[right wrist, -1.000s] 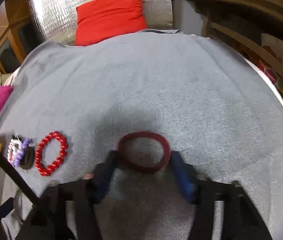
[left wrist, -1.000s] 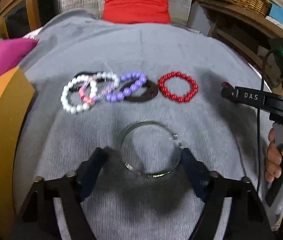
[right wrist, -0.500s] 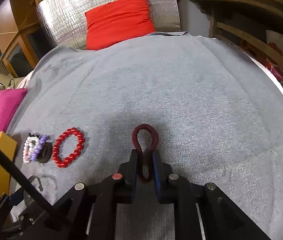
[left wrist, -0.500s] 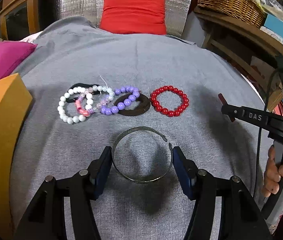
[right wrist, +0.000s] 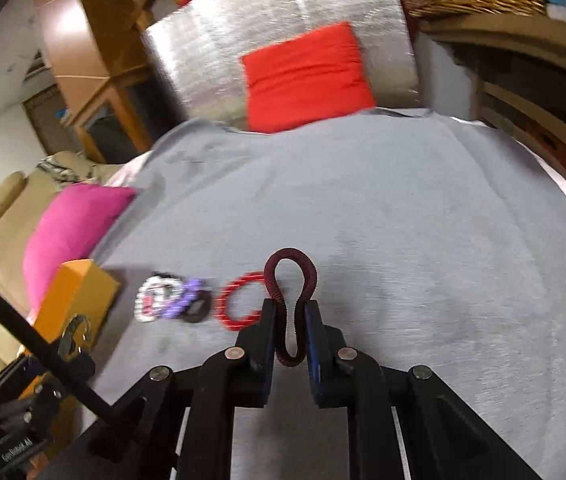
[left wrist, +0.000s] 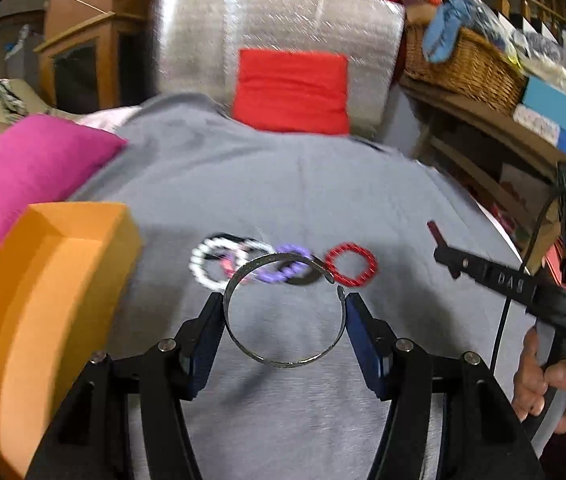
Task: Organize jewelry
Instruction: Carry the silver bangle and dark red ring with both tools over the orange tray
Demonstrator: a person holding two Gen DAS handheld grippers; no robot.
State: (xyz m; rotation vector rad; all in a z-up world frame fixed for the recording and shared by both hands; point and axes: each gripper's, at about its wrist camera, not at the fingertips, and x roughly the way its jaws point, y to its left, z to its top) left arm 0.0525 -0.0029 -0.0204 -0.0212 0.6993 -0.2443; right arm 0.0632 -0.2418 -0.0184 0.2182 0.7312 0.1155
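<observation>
My left gripper (left wrist: 284, 312) is shut on a silver open bangle (left wrist: 283, 358), which hangs lifted above the grey cloth (left wrist: 283, 184). My right gripper (right wrist: 290, 312) is shut on a dark red elastic band (right wrist: 291, 266), squeezed into a narrow loop and raised off the cloth. On the cloth lie a red bead bracelet (left wrist: 351, 265), a purple bead bracelet (left wrist: 289, 268) and a white bead bracelet (left wrist: 211, 266) in an overlapping row; the same row shows in the right wrist view, with the red bead bracelet (right wrist: 229, 300) partly behind the band.
An orange box (left wrist: 43, 300) stands at the left edge of the cloth, beside a pink cushion (left wrist: 23, 168). A red cushion (left wrist: 291, 92) leans on a silver panel at the back. A wicker basket (left wrist: 463, 64) sits on wooden shelves at the right. A person's hand (left wrist: 559, 376) holds the right gripper's handle.
Both grippers have risen off the cloth with their loads. The right gripper closed on the dark red band, squeezing it narrow; the left gripper closed on the silver bangle and lifted it.
</observation>
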